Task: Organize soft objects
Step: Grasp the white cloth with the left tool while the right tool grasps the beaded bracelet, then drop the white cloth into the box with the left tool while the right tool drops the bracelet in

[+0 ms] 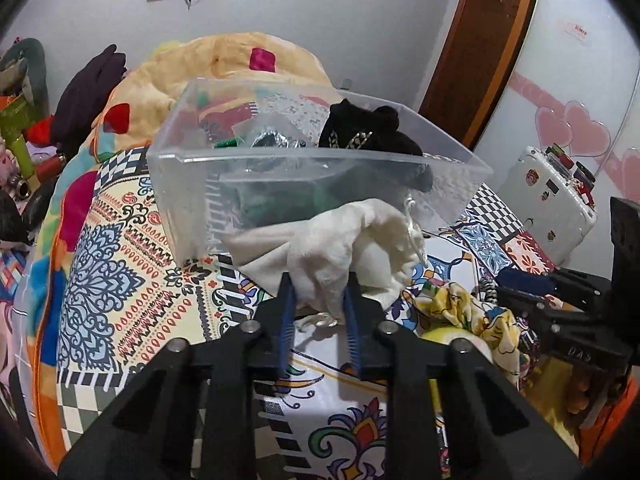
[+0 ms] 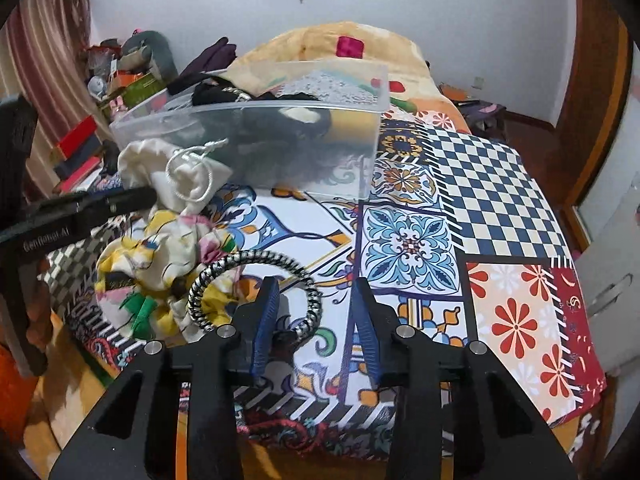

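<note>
My left gripper (image 1: pixel 318 284) is shut on a white drawstring pouch (image 1: pixel 340 248), held just in front of a clear plastic bin (image 1: pixel 188 184) on the patterned bedspread. The bin holds a black pouch (image 1: pixel 364 132) and green and silver soft items. In the right wrist view the white pouch (image 2: pixel 188 180) hangs beside the bin (image 2: pixel 360 148), gripped by the left gripper (image 2: pixel 144 196). My right gripper (image 2: pixel 314 292) is open and empty, its jaws above a black-and-white braided ring (image 2: pixel 248 260). A yellow floral cloth (image 2: pixel 160 256) lies left of it.
The patterned bedspread (image 2: pixel 480 208) covers the bed, with a yellow blanket (image 1: pixel 192 64) piled behind the bin. A white suitcase (image 1: pixel 552 200) stands to the right of the bed. Clutter and boxes (image 2: pixel 120 88) sit along the left wall.
</note>
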Demonstrator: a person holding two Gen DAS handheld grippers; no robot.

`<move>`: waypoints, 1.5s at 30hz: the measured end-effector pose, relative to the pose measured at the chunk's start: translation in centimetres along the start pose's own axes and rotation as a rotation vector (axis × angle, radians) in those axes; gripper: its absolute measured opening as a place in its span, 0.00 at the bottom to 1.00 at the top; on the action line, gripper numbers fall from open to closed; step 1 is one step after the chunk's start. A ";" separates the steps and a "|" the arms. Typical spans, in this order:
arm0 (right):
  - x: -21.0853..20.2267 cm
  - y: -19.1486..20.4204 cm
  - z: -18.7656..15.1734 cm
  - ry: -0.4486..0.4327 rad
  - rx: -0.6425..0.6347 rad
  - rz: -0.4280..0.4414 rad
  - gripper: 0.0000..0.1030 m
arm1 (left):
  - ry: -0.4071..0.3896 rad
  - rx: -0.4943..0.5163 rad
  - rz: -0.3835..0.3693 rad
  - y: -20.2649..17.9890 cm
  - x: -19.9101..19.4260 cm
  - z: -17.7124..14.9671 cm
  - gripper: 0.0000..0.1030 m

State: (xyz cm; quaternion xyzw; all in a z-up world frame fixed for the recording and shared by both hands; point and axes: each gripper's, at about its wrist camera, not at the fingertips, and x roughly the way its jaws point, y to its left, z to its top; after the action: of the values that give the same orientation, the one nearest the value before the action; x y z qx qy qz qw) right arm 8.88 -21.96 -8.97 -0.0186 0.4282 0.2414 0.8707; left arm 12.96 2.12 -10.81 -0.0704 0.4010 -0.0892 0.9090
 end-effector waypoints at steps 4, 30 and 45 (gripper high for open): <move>0.4 0.4 0.6 0.010 -0.017 0.005 0.33 | -0.014 -0.030 -0.011 0.6 -0.5 -0.3 0.10; 1.9 2.1 2.0 0.028 -0.120 -0.013 0.32 | -0.210 -0.039 0.005 1.5 -8.6 0.5 0.09; 3.0 0.8 3.0 0.006 -0.083 -0.025 0.07 | -0.226 -0.041 0.007 1.8 -8.9 0.7 0.09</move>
State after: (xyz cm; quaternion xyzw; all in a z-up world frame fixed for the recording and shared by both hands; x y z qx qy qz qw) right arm 12.31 -19.33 -9.23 -0.0607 0.4201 0.2480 0.8708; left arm 7.75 5.85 -4.36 -0.0974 0.2980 -0.0693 0.9470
